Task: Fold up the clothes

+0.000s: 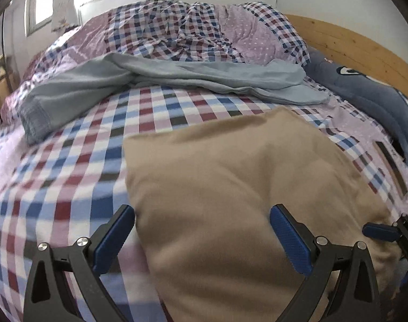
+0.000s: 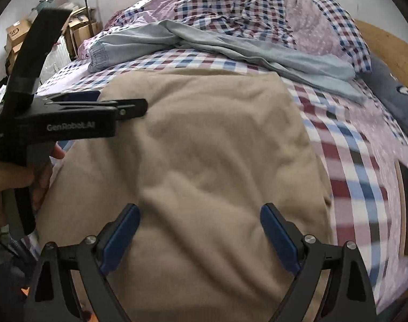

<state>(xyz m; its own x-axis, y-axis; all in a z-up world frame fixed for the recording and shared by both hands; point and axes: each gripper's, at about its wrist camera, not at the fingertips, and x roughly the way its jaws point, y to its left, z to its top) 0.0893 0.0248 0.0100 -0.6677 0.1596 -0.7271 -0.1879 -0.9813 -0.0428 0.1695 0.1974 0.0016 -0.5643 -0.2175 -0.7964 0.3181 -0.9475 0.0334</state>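
Note:
A tan garment (image 1: 244, 187) (image 2: 204, 161) lies spread flat on the checked bedspread (image 1: 69, 166), near the bed's front edge. Pale blue trousers (image 1: 177, 77) (image 2: 230, 45) lie crumpled across the bed behind it. My left gripper (image 1: 202, 214) hovers open over the tan garment's left edge, nothing between its blue pads (image 1: 112, 238). My right gripper (image 2: 199, 213) is open above the garment's near part, also holding nothing. In the right wrist view the left gripper (image 2: 102, 104) shows from the side at the garment's left edge, held by a hand (image 2: 13, 171).
A rumpled checked and lilac duvet (image 1: 190, 26) is piled at the back. A dark blue plush cushion (image 1: 370, 94) lies against the wooden bed frame (image 1: 364, 43) on the right. Cardboard boxes (image 2: 18, 37) stand by the wall at left. A dark flat object (image 2: 407, 206) lies at the right bed edge.

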